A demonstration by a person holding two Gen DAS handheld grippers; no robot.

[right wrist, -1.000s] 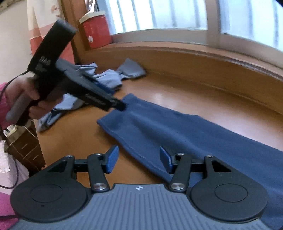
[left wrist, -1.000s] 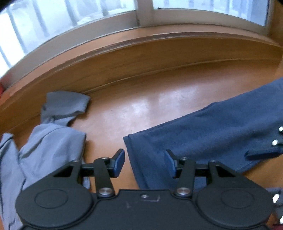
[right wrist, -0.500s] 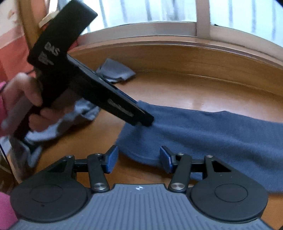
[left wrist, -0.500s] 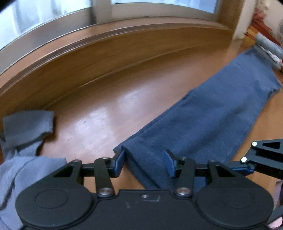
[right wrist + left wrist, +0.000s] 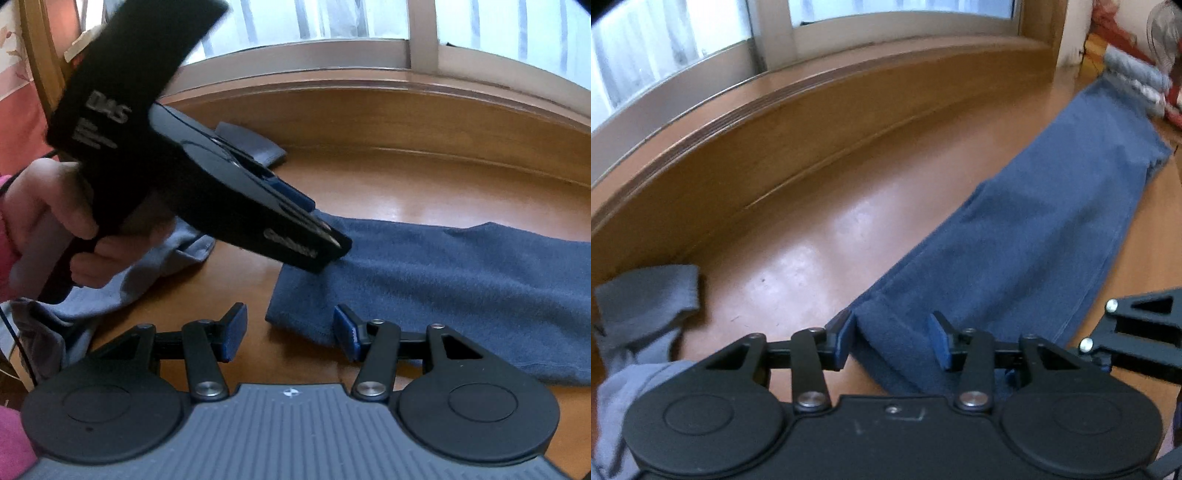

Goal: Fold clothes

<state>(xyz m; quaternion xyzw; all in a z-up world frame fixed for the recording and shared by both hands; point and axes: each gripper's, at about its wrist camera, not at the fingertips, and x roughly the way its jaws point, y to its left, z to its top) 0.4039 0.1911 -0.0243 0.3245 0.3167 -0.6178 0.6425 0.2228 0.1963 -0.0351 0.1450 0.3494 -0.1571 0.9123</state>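
Dark blue clothing (image 5: 1027,236), folded into a long strip, is laid flat on the wooden floor (image 5: 820,236) below a window sill (image 5: 849,110). Its near end is straddled by the left gripper (image 5: 892,341), whose jaws have just been closing; the corner of the cloth is between them, one pad touching the edge, the other not seen to press, so the jaws are counted as apart. The right gripper (image 5: 290,332) is held with jaws apart at the other corner of the same end, one pad just beside the cloth. A grey garment (image 5: 639,325) is crumpled nearby, partly hidden behind the left gripper's body and the person's hand (image 5: 55,229). Folded laundry (image 5: 1137,81) is seen near the strip's far end, blurred and cut off by the frame. The far end of the strip is blurred.
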